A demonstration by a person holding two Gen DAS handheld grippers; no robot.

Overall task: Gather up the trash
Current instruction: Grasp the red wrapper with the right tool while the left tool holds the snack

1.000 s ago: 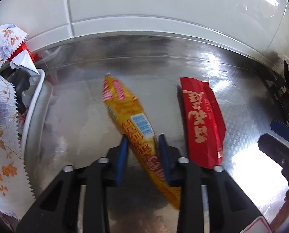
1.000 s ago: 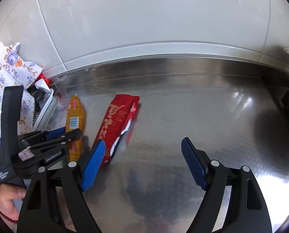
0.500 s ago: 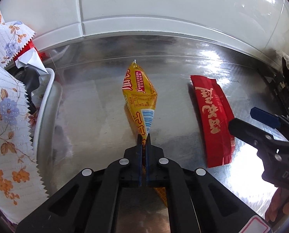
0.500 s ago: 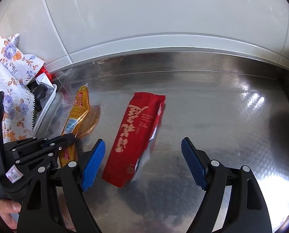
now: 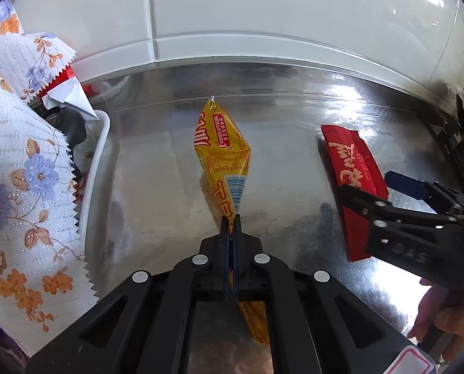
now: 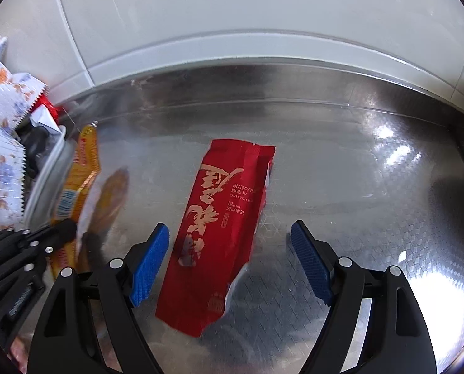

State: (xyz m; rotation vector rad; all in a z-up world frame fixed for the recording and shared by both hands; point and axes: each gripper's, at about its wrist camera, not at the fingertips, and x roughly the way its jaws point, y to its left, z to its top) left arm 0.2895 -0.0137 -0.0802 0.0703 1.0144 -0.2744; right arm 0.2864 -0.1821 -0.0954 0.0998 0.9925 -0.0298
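Your left hand-held gripper (image 5: 231,227), open a second ago, has clenched on the yellow wrapper (image 5: 222,152); your right hand-held gripper (image 6: 229,258), released, now straddles the red wrapper (image 6: 222,227) lying on the worktop (image 6: 372,187).

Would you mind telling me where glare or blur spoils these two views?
Left wrist view: sharp, with window glare on the steel counter behind the red wrapper. Right wrist view: glare at the counter's right side; the yellow wrapper at the left edge is smeared.

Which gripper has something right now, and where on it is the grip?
The left gripper pinches the yellow wrapper near its middle, by the barcode. The right gripper is open around the red wrapper, gripping nothing.
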